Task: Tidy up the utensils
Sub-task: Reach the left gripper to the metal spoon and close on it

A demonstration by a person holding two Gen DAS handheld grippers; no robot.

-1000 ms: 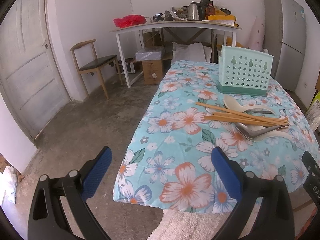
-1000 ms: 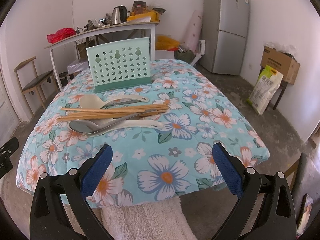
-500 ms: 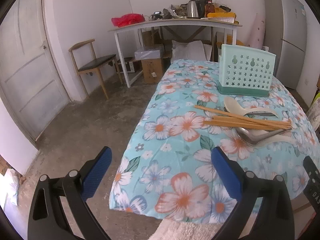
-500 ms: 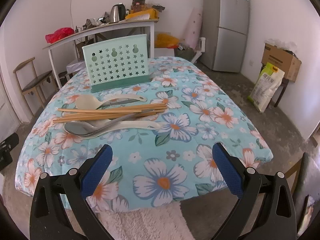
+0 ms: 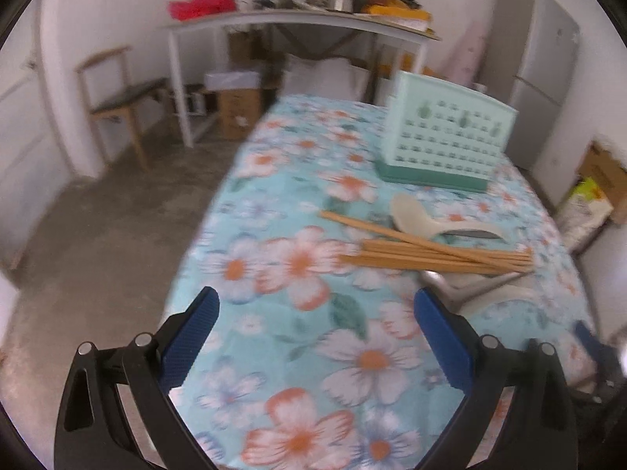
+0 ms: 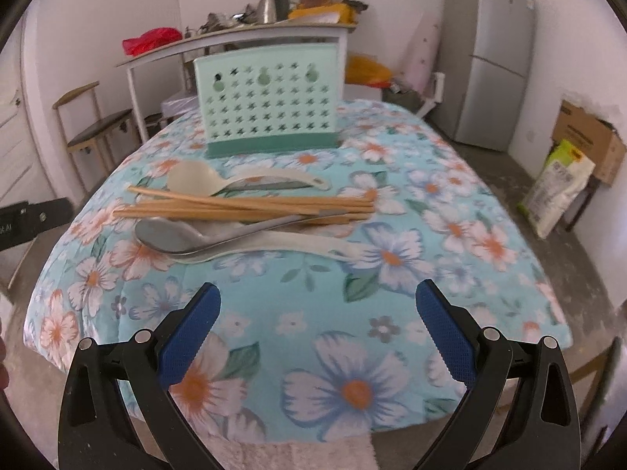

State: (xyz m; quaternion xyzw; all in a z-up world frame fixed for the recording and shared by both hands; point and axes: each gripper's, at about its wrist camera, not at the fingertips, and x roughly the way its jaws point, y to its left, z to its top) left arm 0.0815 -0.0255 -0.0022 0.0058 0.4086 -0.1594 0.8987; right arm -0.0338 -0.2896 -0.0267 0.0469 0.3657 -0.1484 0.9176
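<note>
Jaws on both my grippers stand wide apart and empty. At the bottom of the right wrist frame, my right gripper (image 6: pixel 318 307) hangs over the near edge of the worktop (image 6: pixel 490 297), with bare flowered cloth between it and the utensils. My left gripper (image 5: pixel 316 311) sits over the worktop's left edge, with open concrete floor (image 5: pixel 102 235) filling the frame's left half. At mid-frame lie the utensils in one loose heap: a metal spoon (image 6: pixel 184 235) resting on a cream one, wooden chopsticks (image 6: pixel 250 205) across them, then another cream spoon (image 6: pixel 203 180) over a dark utensil I can't identify. Farther back stands the mint perforated holder (image 6: pixel 270 103), upright, its inside hidden from me. Beyond it are a cluttered side table (image 6: pixel 235 35) and a grey fridge (image 6: pixel 490 51) at upper right.
</note>
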